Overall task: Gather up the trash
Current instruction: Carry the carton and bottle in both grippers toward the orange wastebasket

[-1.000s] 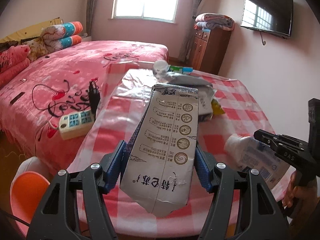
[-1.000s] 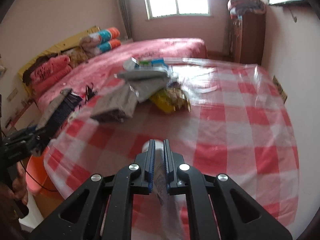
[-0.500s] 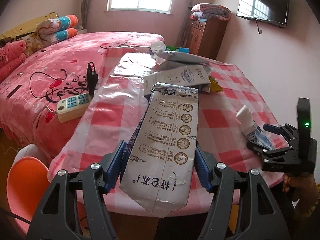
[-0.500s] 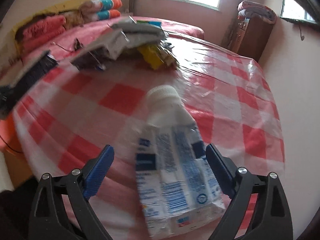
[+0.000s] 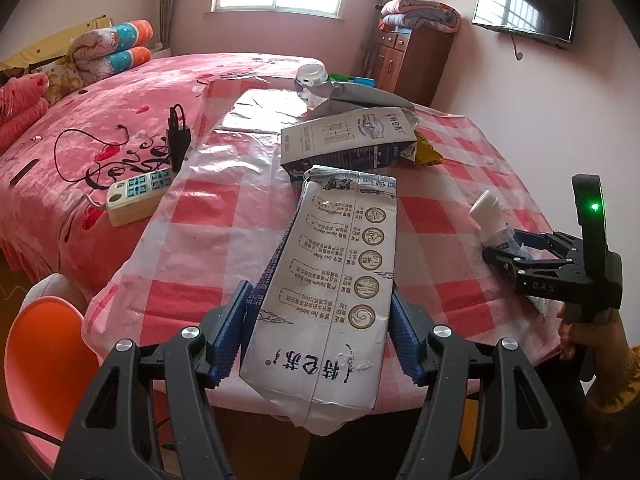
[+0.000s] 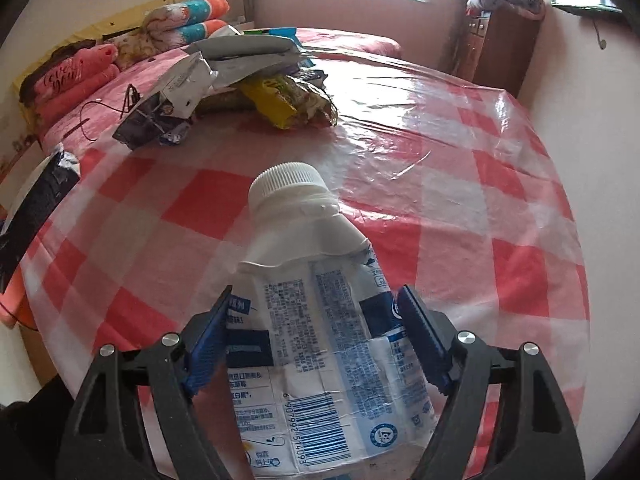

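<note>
Clamping a flattened milk carton [image 5: 332, 292] in left gripper [image 5: 320, 332] fingers; right gripper [image 6: 316, 340] fingers, just closing, apart around a white bottle [image 6: 316, 320] on the table [image 6: 460, 168].

1. The bottle's [image 6: 320, 320] base runs off the right wrist view's bottom edge.
2. Print on the carton [image 5: 332, 292] is too small to read.
3. A pile of wrappers [image 6: 256, 76] hides the table [image 6: 460, 184] beneath it.

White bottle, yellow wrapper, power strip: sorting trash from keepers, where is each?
White bottle [image 6: 292, 188], right wrist view, on its ribbed cap.
Yellow wrapper [image 6: 276, 106], right wrist view, its yellow end.
Power strip [image 5: 138, 192], left wrist view, socket face.
</note>
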Motion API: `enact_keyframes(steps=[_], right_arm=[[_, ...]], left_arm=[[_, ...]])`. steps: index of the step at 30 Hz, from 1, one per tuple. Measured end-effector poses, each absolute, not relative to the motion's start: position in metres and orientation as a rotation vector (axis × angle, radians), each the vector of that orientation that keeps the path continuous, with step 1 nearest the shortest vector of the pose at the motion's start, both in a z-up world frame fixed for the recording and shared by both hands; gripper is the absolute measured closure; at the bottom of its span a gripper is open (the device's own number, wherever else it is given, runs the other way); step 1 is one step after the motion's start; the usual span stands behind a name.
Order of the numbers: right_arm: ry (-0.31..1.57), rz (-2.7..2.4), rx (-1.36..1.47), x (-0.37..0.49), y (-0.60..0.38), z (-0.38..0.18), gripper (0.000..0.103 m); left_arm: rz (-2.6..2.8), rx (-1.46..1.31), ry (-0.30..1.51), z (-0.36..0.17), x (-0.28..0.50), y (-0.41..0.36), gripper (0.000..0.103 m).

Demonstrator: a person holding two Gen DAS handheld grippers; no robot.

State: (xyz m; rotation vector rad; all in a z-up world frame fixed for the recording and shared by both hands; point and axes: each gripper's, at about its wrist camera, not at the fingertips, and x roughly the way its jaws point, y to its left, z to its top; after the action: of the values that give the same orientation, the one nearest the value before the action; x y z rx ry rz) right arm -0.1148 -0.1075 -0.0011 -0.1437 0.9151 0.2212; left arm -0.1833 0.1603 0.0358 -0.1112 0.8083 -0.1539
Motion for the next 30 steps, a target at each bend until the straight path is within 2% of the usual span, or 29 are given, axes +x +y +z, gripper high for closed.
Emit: enact_keyframes(steps=[13, 14, 15, 20, 23, 25, 27, 28, 30], right_arm=[[0.883, 0.347, -0.043, -0.123, -0.067, 0.031, 0.028], [0.879, 0.381, -0.032, -0.124, -0.058, 0.035, 0.037], [0.877, 0.406, -0.026, -0.125, -0.051, 0.038, 0.081], [0.905, 0.460, -0.110, -0.118, -0.002, 0.038, 0.083], [0.898, 0.441, -0.159, -0.118, 0.007, 0.025, 0.073], [0.901, 0.452, -0.125, -0.117, 0.001, 0.023, 0.059], [0.865, 0.435, -0.112, -0.121, -0.009, 0.027, 0.019], [0.843, 0.414, -0.125, -0.124, -0.013, 0.030, 0.013], [0.829, 0.399, -0.143, -0.124, -0.019, 0.031, 0.012]], left_arm=[[-0.114, -0.157, 0.778, 0.042, -0.196, 0.186, 0.038], [-0.104, -0.165, 0.775, 0.043, -0.199, 0.191, 0.038], [-0.091, -0.173, 0.770, 0.043, -0.202, 0.197, 0.038], [-0.029, -0.219, 0.767, 0.040, -0.214, 0.227, 0.038], [-0.002, -0.247, 0.778, 0.032, -0.216, 0.238, 0.038], [0.002, -0.266, 0.783, 0.028, -0.216, 0.242, 0.038], [-0.007, -0.264, 0.789, 0.026, -0.214, 0.241, 0.038], [-0.011, -0.261, 0.788, 0.026, -0.213, 0.240, 0.038], [-0.023, -0.252, 0.787, 0.026, -0.210, 0.237, 0.037]])
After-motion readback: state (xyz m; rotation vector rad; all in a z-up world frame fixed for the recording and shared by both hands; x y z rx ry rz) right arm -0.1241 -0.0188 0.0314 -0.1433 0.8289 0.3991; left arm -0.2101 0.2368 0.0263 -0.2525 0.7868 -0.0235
